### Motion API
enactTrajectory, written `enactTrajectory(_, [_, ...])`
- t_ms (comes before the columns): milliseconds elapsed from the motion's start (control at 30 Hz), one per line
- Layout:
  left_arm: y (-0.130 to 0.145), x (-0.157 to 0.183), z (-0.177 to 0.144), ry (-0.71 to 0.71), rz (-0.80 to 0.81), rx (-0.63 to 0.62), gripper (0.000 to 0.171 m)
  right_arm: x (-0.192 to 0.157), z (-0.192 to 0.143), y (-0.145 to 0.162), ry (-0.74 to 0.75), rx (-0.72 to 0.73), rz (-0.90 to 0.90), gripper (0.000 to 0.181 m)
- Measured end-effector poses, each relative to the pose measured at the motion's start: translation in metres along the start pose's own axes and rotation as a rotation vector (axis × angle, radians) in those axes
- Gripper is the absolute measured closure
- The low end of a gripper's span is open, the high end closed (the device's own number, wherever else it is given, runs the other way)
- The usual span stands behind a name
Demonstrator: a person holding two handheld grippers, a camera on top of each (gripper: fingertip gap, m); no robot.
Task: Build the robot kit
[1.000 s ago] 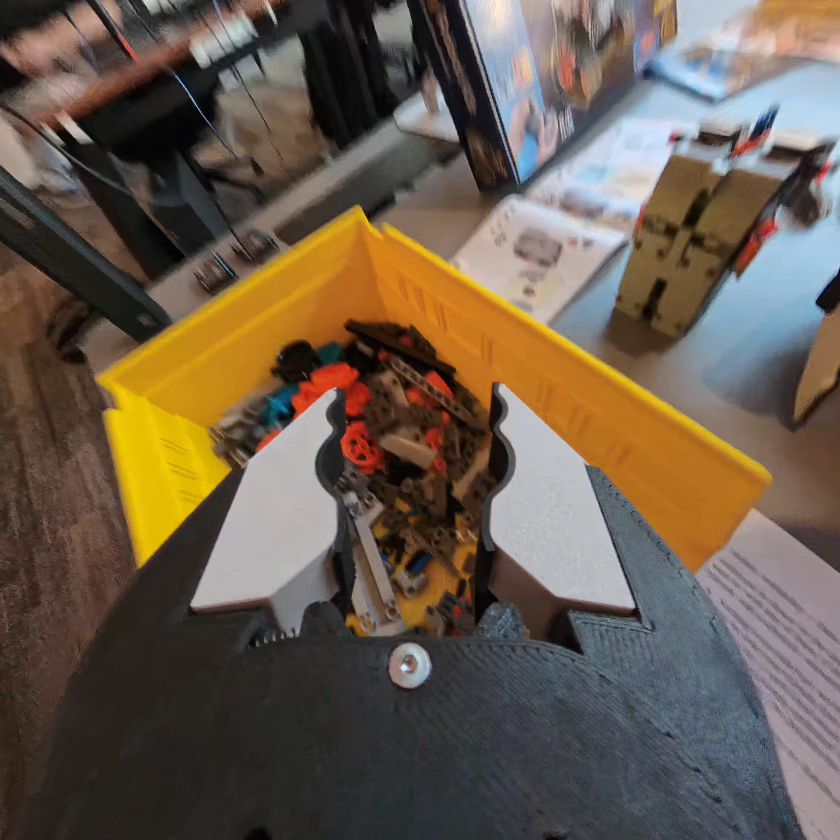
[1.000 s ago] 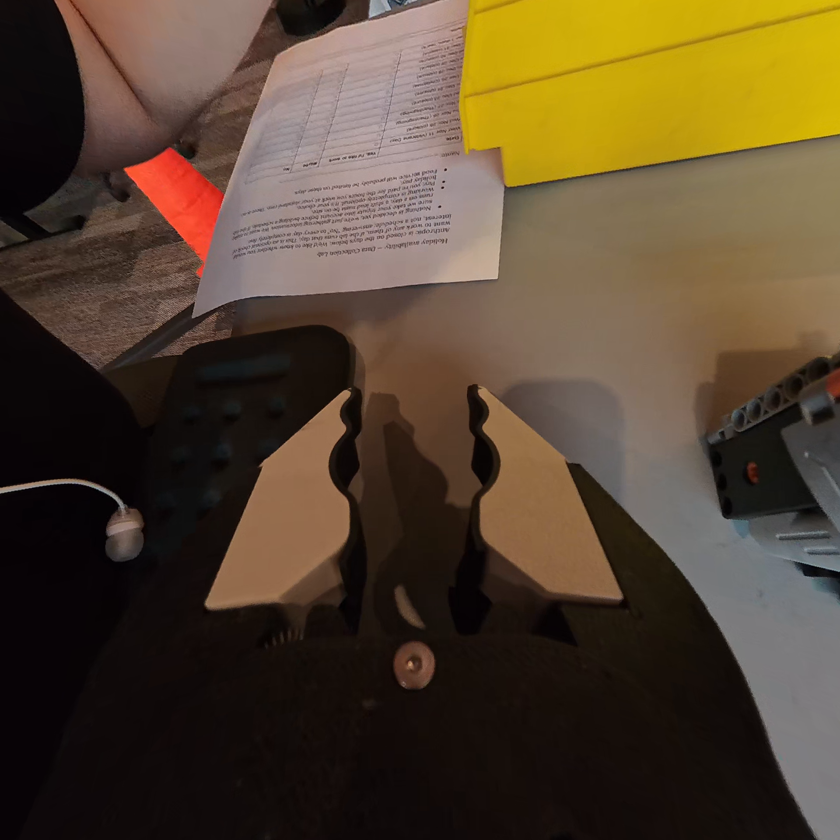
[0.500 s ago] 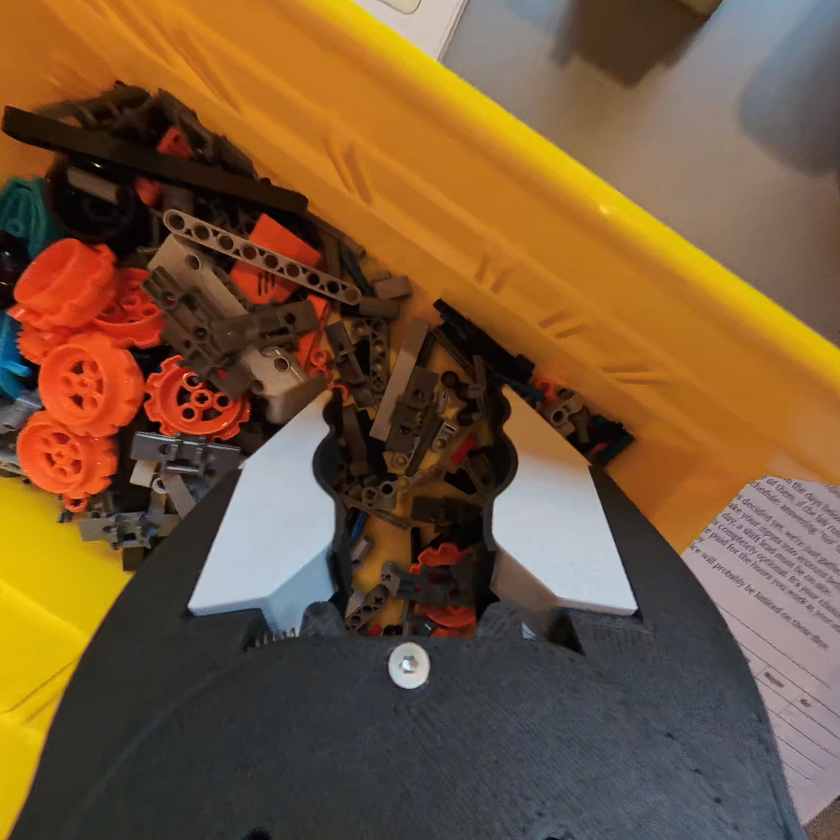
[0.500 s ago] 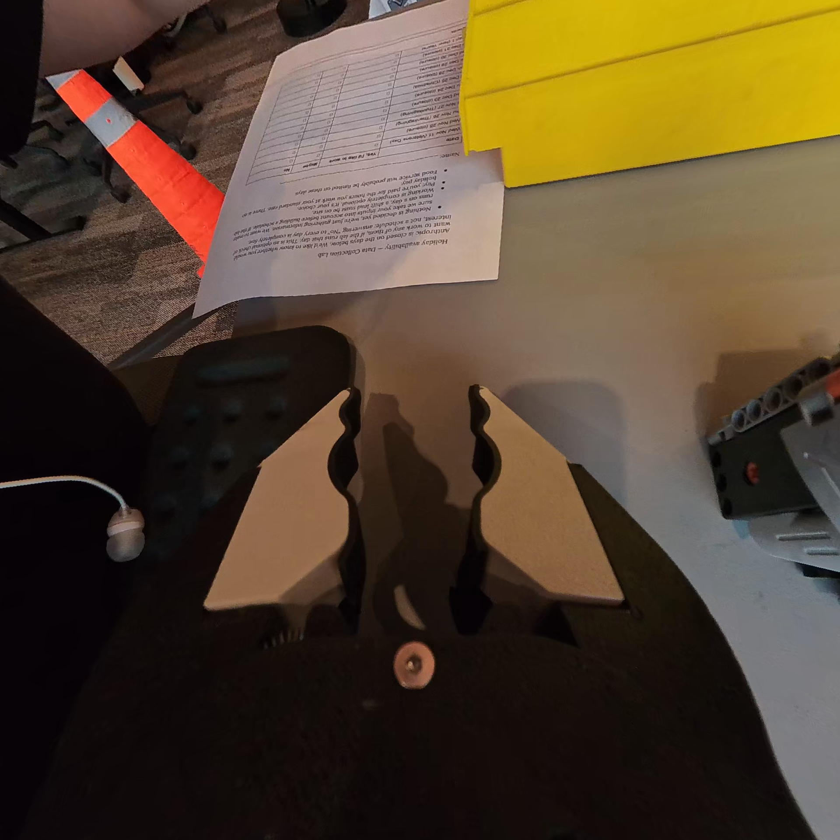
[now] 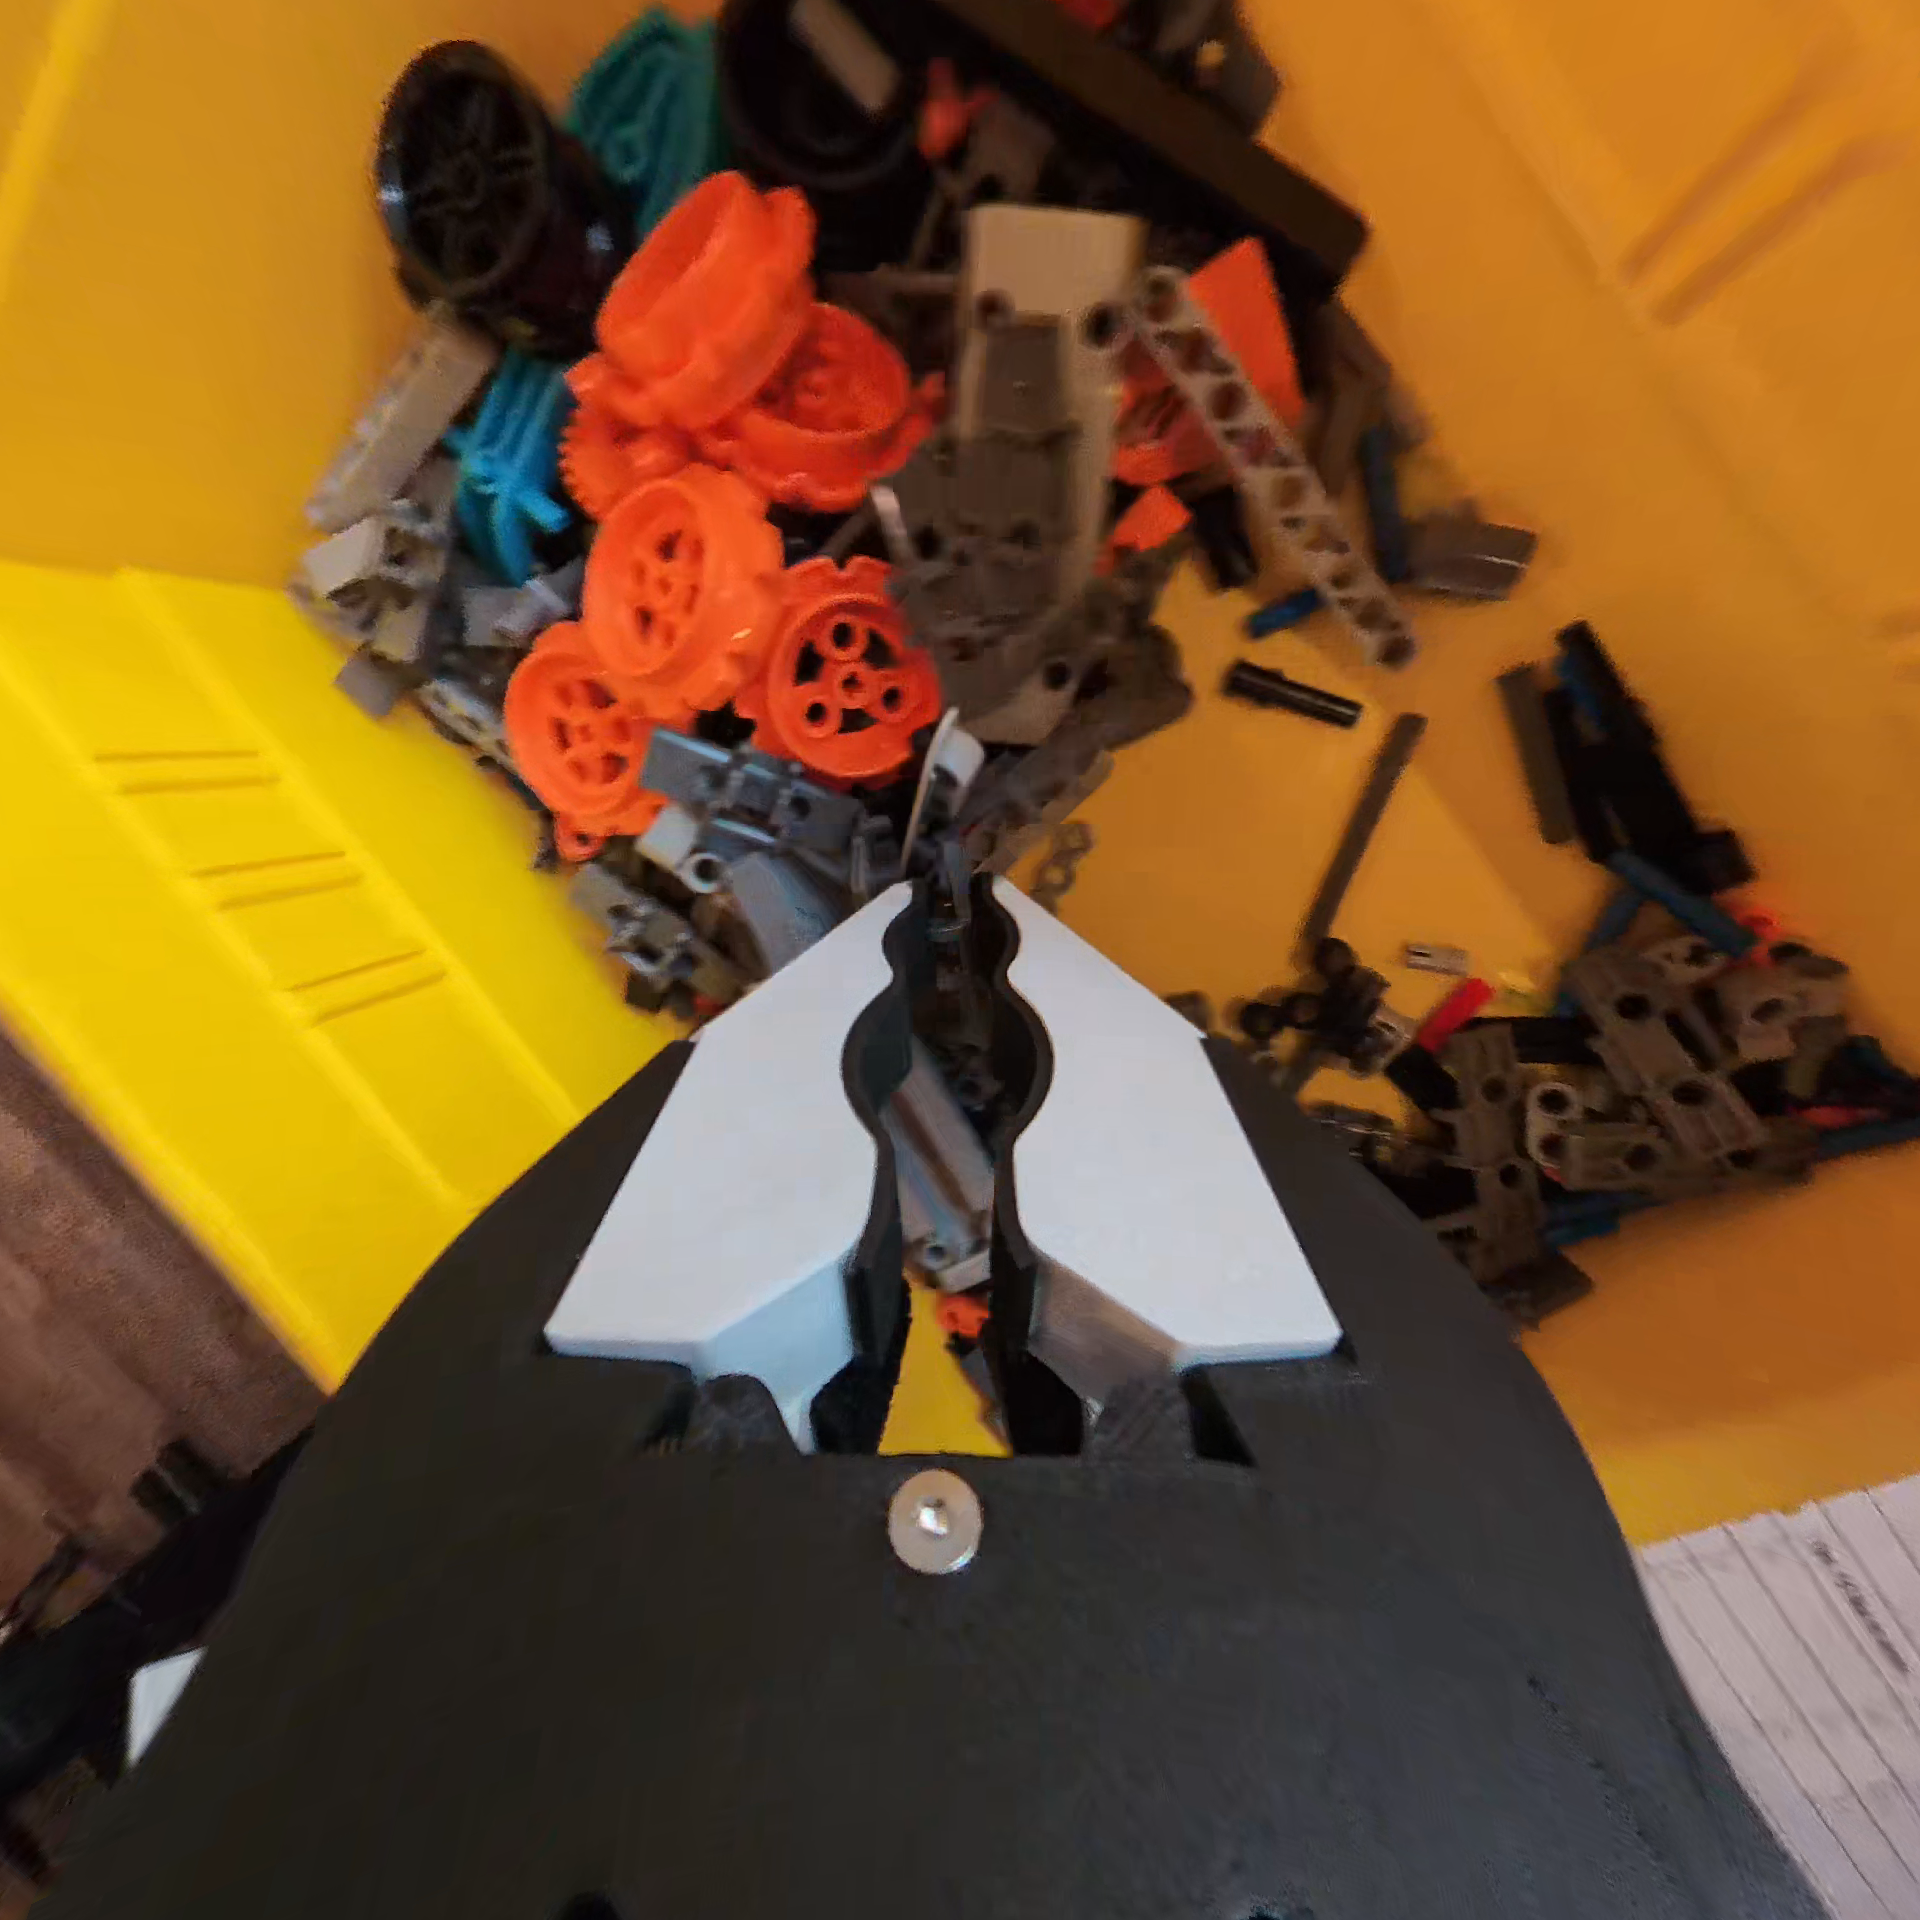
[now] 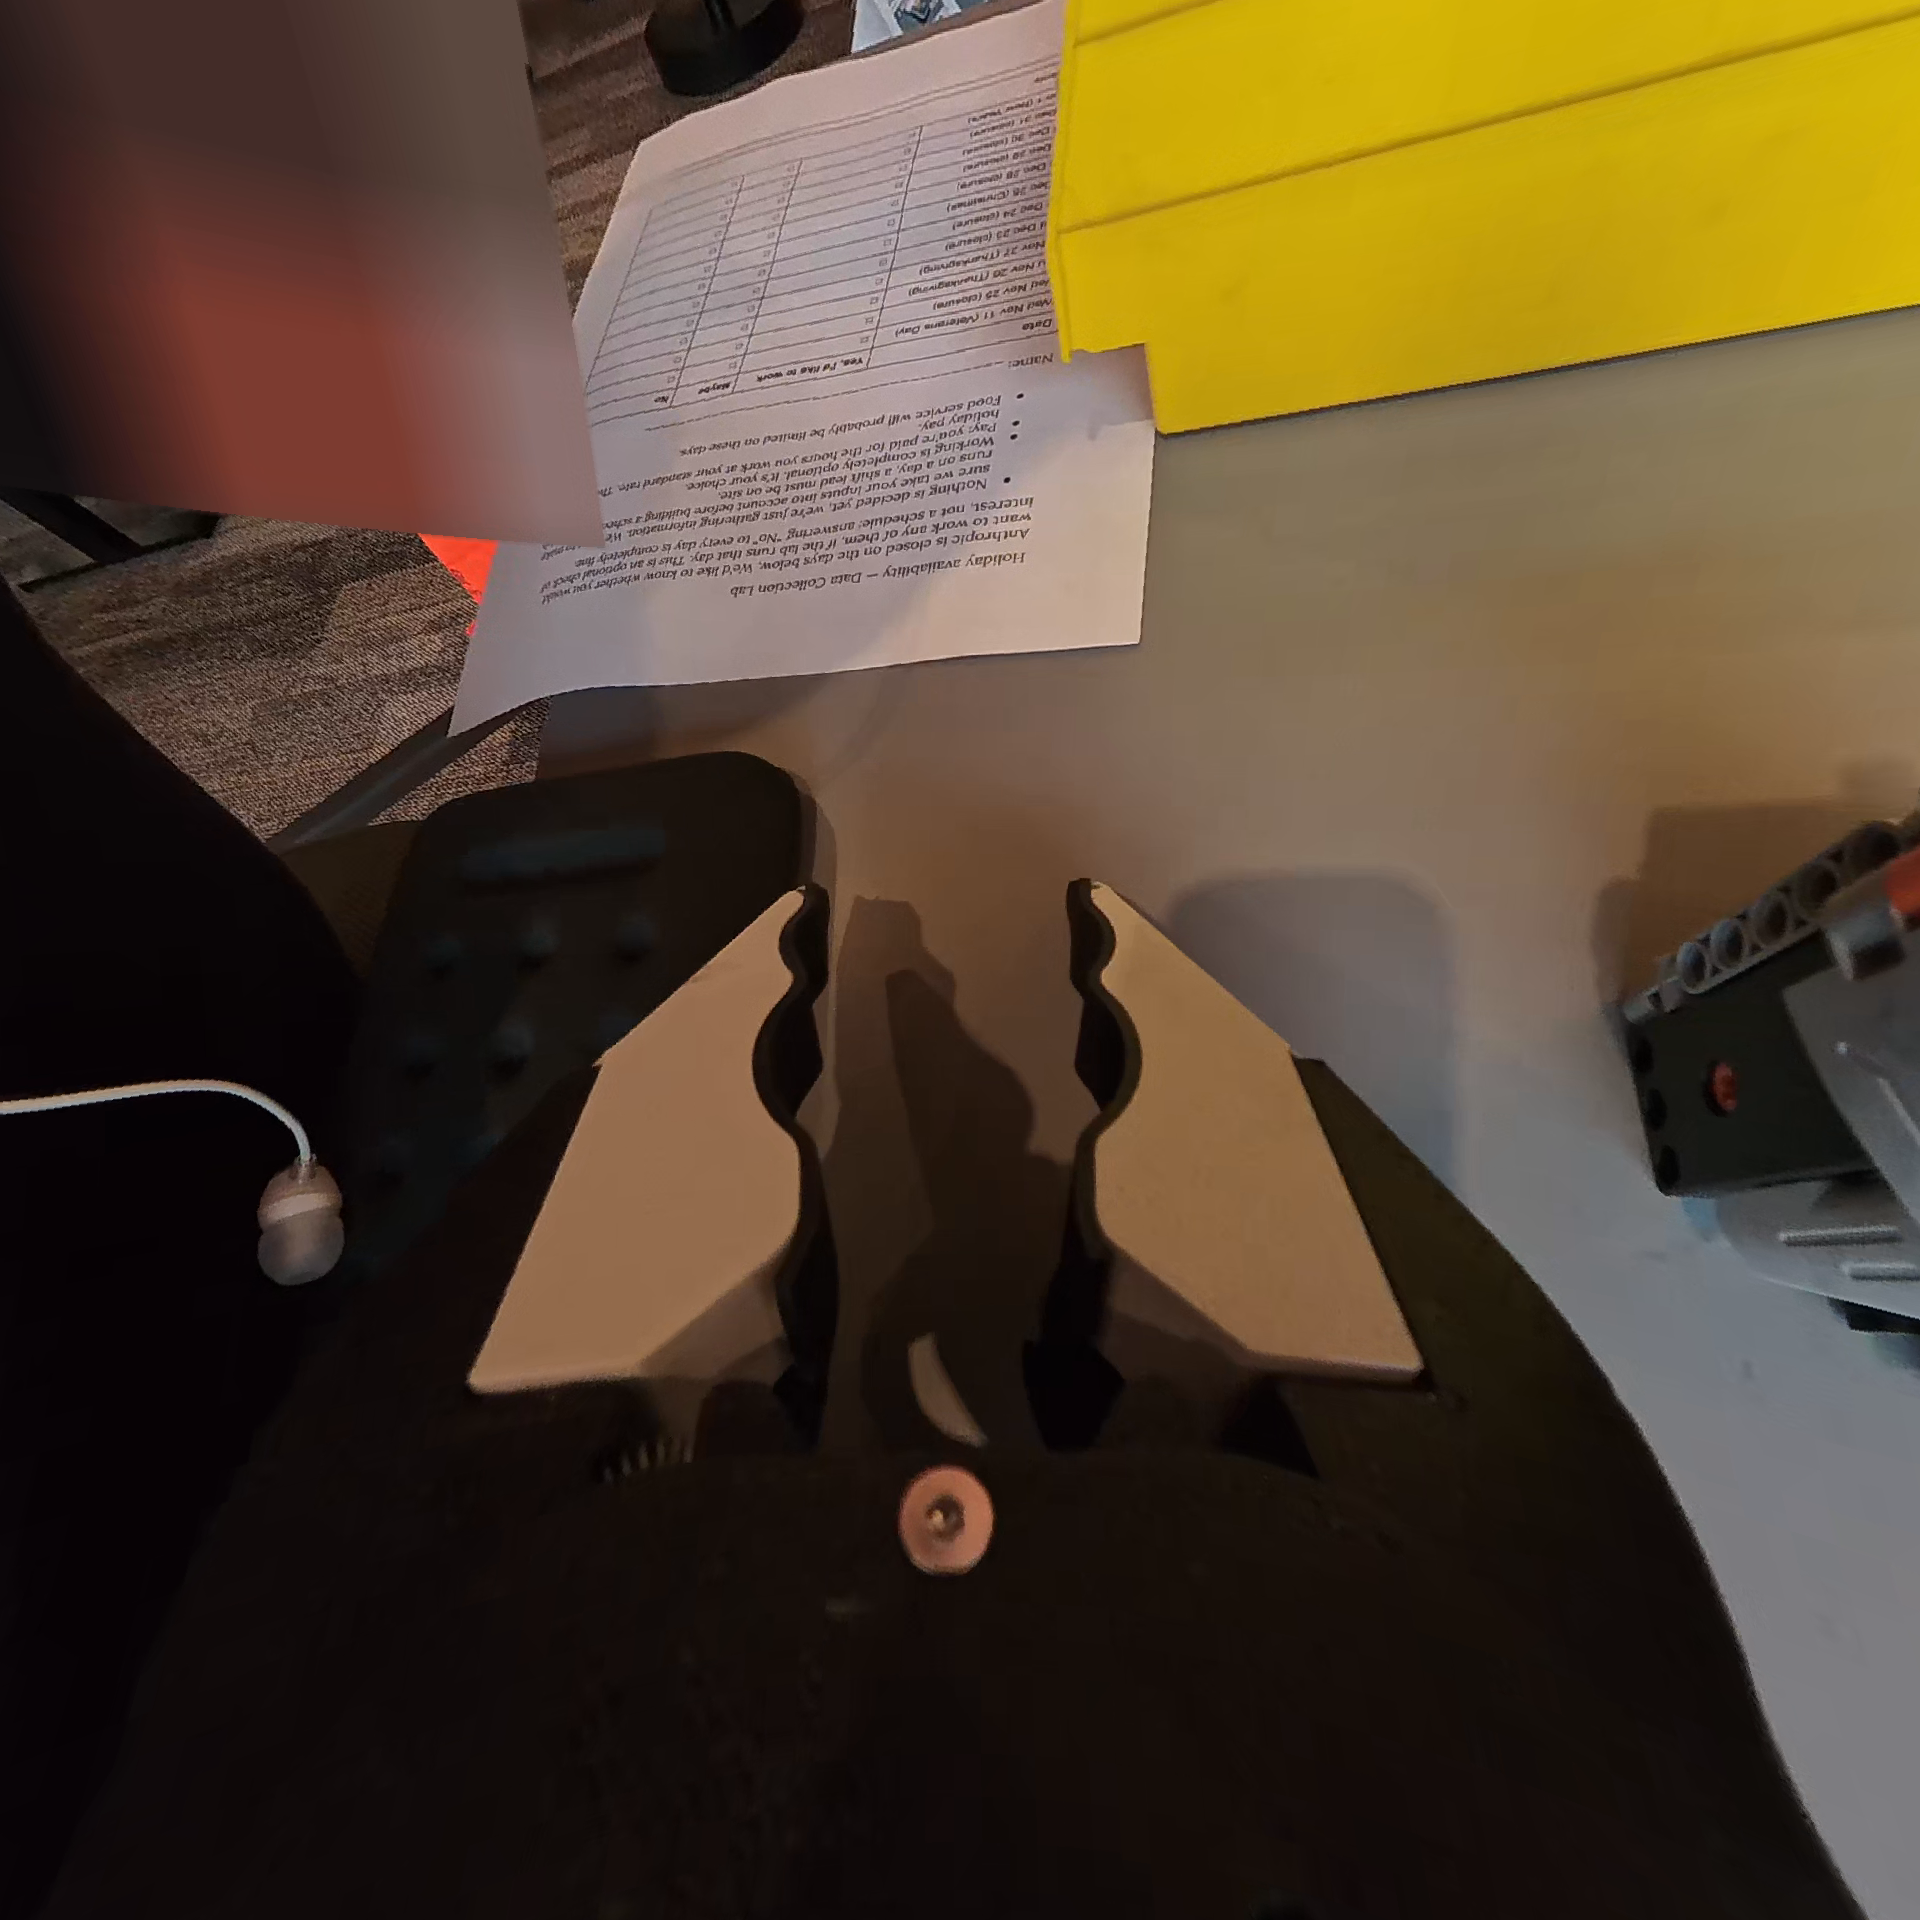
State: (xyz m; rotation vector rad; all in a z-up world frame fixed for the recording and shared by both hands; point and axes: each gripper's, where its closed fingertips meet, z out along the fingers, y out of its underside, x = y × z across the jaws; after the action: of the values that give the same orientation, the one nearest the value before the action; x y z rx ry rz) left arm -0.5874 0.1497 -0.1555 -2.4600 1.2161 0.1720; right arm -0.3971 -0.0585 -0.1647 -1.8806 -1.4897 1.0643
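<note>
Office-like workroom, grey tabletop (image 6: 1455, 675), printed white paper form (image 6: 831, 416) beside yellow plastic parts bin (image 6: 1507, 208), grey patterned carpet (image 6: 260, 675) below form

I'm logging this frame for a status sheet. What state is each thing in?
left gripper: shut on a small dark piece
small dark piece: pinched at the fingertips, above the pile
yellow bin: open, partly filled with loose building pieces
right gripper: open, empty, over the table
printed sheet: flat, one corner under the bin

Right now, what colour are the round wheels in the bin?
Orange wheels, clearest in the left wrist view.
</note>
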Motion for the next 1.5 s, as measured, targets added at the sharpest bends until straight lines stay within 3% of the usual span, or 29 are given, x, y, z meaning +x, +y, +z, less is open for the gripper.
enactTrajectory(100, [-0.002,-0.032,-0.007,-0.145,-0.013,0.018,0.165,-0.001,0.0,0.0,-0.001,-0.002,-0.006,0.135])
enactTrajectory(233, [-0.004,-0.015,-0.01,0.014,-0.045,0.046,0.163,-0.001,0.0,0.001,-0.002,-0.003,-0.01,0.135])
enactTrajectory(267, [-0.005,-0.008,-0.013,0.046,-0.048,0.057,0.15,-0.001,0.0,0.001,-0.003,-0.003,-0.011,0.135])
enactTrajectory(300, [-0.006,0.002,-0.017,0.085,-0.049,0.065,0.139,-0.002,0.0,0.001,-0.003,-0.004,-0.011,0.135])
enactTrajectory(367, [-0.011,0.047,-0.032,0.275,-0.001,0.091,0.136,-0.002,0.0,0.001,-0.004,-0.003,-0.011,0.134])
enactTrajectory(433, [-0.009,0.097,-0.045,0.459,0.101,0.09,0.153,-0.001,0.0,0.0,-0.007,-0.001,-0.005,0.135])
enactTrajectory(567, [0.004,0.127,-0.032,0.497,0.156,-0.034,0.149,-0.001,0.0,0.0,-0.012,0.004,0.009,0.135])
enactTrajectory(633, [0.005,0.127,-0.027,0.506,0.141,-0.051,0.143,-0.001,0.0,0.0,-0.009,0.001,0.003,0.135])
enactTrajectory(833, [0.02,0.093,-0.018,0.372,0.138,-0.1,0.171,-0.001,0.001,0.0,-0.006,-0.001,-0.004,0.135])
enactTrajectory(900, [0.022,0.09,-0.016,0.362,0.137,-0.101,0.171,-0.002,0.001,0.0,-0.005,-0.001,-0.005,0.135])
enactTrajectory(1067, [-0.004,0.114,-0.031,0.49,0.24,0.079,0.159,-0.001,0.001,-0.001,-0.008,0.001,0.001,0.135])
enactTrajectory(1200, [0.0,0.119,-0.027,0.451,0.386,0.074,0.162,-0.001,0.002,-0.001,-0.011,0.002,0.005,0.135])
enactTrajectory(1500, [0.001,0.124,-0.018,0.488,0.414,0.061,0.153,-0.002,0.003,-0.001,-0.012,0.001,0.0,0.134])
